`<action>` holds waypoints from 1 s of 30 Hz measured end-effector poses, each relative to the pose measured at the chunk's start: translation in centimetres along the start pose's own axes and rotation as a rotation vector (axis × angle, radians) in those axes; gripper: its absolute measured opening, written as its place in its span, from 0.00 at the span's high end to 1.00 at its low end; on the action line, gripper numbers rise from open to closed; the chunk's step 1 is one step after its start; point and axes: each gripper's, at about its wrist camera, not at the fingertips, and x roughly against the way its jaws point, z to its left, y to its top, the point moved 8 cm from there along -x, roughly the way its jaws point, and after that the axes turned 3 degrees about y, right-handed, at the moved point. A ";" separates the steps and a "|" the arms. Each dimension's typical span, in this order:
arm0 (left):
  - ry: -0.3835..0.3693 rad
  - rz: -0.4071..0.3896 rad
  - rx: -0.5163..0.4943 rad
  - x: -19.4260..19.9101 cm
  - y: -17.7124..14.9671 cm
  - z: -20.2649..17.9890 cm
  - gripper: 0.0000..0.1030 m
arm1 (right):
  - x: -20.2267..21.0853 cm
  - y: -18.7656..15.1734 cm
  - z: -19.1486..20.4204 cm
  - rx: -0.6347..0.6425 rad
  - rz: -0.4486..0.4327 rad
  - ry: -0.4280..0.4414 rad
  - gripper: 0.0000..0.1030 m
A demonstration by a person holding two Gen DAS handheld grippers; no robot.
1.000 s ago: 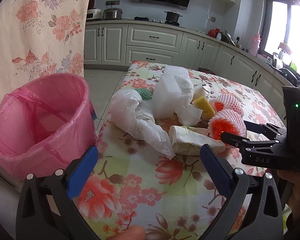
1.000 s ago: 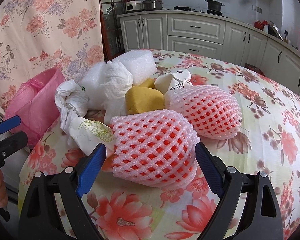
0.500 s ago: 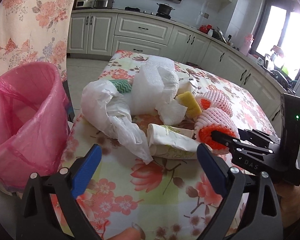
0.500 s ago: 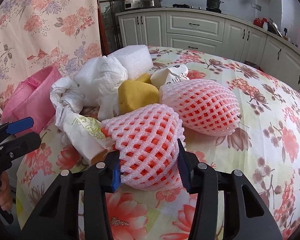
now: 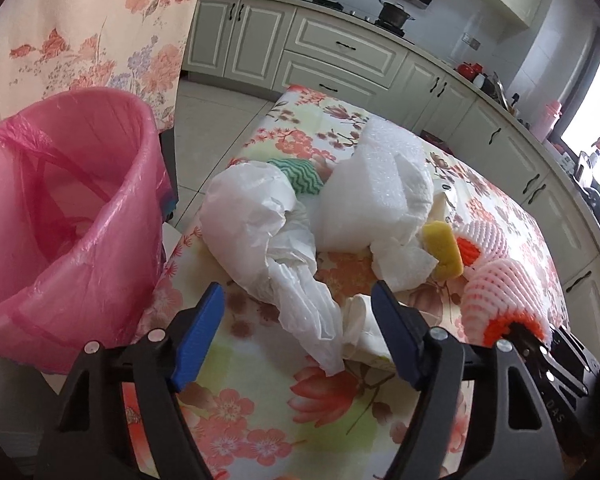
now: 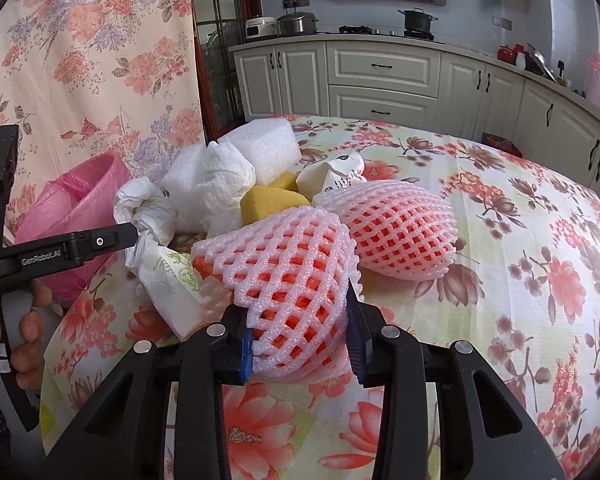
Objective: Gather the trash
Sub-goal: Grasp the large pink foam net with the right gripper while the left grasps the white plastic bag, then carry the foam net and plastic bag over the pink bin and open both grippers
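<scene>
Two grippers at one trash pile, one piece gripped.
Left wrist view: the left gripper (image 5: pixel 298 330) has its jaws closing around the tail of a white plastic bag (image 5: pixel 256 232) on the flowered counter (image 5: pixel 260 420), not yet pinching; it looks thin, limp and slippery, so bunch the tail. A pink-lined bin (image 5: pixel 60 216) stands beside the counter.
Right wrist view: the right gripper (image 6: pixel 300 350) has its jaws closing on a foam fruit net (image 6: pixel 284 280), pads already pressing it; light and squashy.

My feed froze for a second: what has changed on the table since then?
The right tool closed from wide open onto the near foam net sleeve and is still tightening. The left tool moved in over the white plastic bag, its jaws narrowing but not gripping. The rest of the pile and the pink bin stayed put.
</scene>
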 end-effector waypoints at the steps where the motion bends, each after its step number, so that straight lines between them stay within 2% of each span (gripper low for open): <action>1: 0.004 0.013 0.013 -0.4 0.1 0.1 0.33 | 0.2 0.1 -0.1 0.000 -0.005 -0.002 0.66; 4: 0.016 0.059 0.063 -1.8 0.2 0.6 0.44 | 0.9 0.6 -0.2 -0.001 -0.023 -0.005 0.66; 8: 0.023 0.103 0.078 -3.2 0.2 0.8 0.58 | 1.7 1.1 -0.1 -0.003 -0.044 -0.003 0.66; 10: 0.018 0.112 0.070 -3.4 0.0 0.7 0.76 | 2.0 1.1 -0.2 -0.006 -0.050 -0.001 0.66; 12: 0.020 0.101 0.052 -3.3 0.1 0.6 0.87 | 2.2 1.2 -0.3 -0.011 -0.056 0.001 0.66; 13: 0.021 0.093 0.046 -3.0 0.2 0.6 0.89 | 2.2 1.2 -0.4 -0.014 -0.058 0.002 0.66; 25: -0.003 -0.011 -0.005 2.0 -0.1 -0.1 0.92 | 3.6 2.0 -0.4 -0.029 -0.098 0.001 0.66; 30: -0.005 -0.079 -0.012 5.3 1.1 0.0 0.92 | 4.2 2.9 0.4 -0.018 -0.117 0.011 0.66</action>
